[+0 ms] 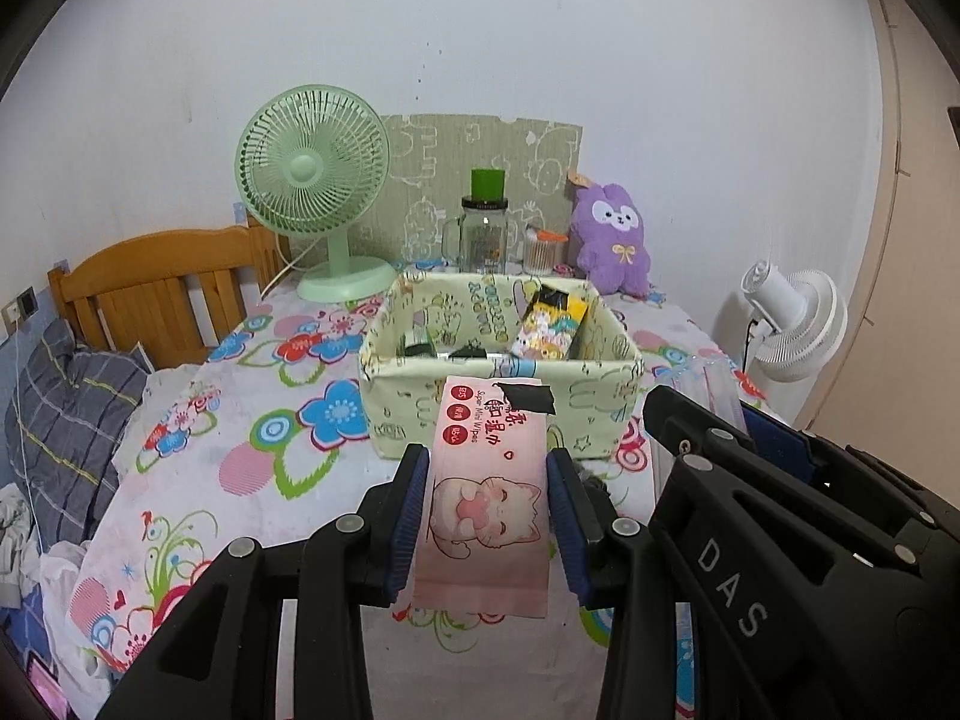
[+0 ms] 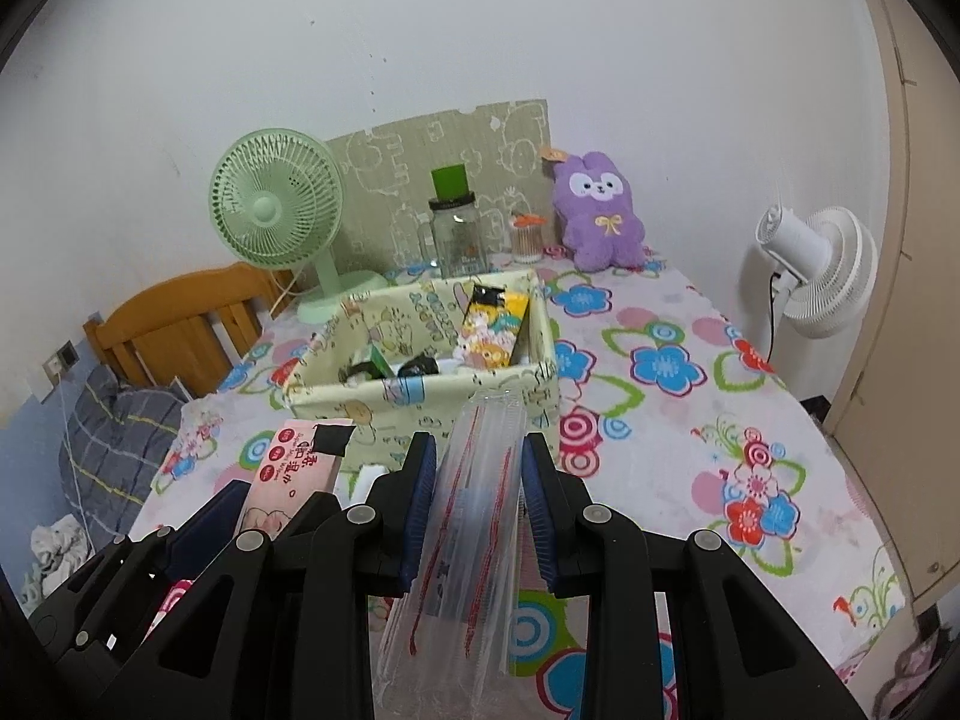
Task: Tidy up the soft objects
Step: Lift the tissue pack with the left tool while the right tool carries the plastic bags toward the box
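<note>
Wipes pack (image 1: 487, 498), one, pink, clamped lengthwise between the blue pads of the left gripper (image 1: 489, 501), above the floral cloth (image 1: 198, 438); one fabric basket (image 1: 504, 384) just beyond; one clear zip bag (image 2: 474, 516) gripped by the narrowly parted right gripper (image 2: 475, 510); two fans behind.

a: where is the box (image 1: 480, 414)?
b: mid-table (image 2: 660, 450), with a packet (image 1: 549, 321) leaning inside at its right wall.
a: and behind it?
b: fan (image 1: 312, 180) at left, jar (image 1: 483, 234) in the middle, plush (image 1: 612, 234) at right, all before a board (image 1: 432, 162) on the wall. a bed (image 1: 162, 288) lies left of the table.
</note>
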Available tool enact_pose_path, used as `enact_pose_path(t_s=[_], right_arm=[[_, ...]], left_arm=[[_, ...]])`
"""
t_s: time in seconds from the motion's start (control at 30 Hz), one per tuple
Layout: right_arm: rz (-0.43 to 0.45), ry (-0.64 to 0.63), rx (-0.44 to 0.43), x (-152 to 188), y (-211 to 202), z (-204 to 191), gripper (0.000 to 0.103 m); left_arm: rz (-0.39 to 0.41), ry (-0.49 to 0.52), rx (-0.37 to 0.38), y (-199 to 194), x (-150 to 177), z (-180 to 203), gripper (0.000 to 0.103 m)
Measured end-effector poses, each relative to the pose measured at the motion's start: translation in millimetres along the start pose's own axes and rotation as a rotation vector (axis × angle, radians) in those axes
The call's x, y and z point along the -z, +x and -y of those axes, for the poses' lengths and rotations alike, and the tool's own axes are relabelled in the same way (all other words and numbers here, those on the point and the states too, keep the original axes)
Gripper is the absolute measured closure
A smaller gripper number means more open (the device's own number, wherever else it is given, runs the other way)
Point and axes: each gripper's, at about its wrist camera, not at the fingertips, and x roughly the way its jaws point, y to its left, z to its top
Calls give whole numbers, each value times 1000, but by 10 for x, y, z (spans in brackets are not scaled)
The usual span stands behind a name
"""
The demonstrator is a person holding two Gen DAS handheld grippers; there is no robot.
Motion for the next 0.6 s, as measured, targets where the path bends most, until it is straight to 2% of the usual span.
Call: enact_pose_path(t_s=[0.6], right_arm=[[53,-46,-15,-263,-138,-106,70]], left_arm=[[60,-11,4,-137,-256,-43,62]])
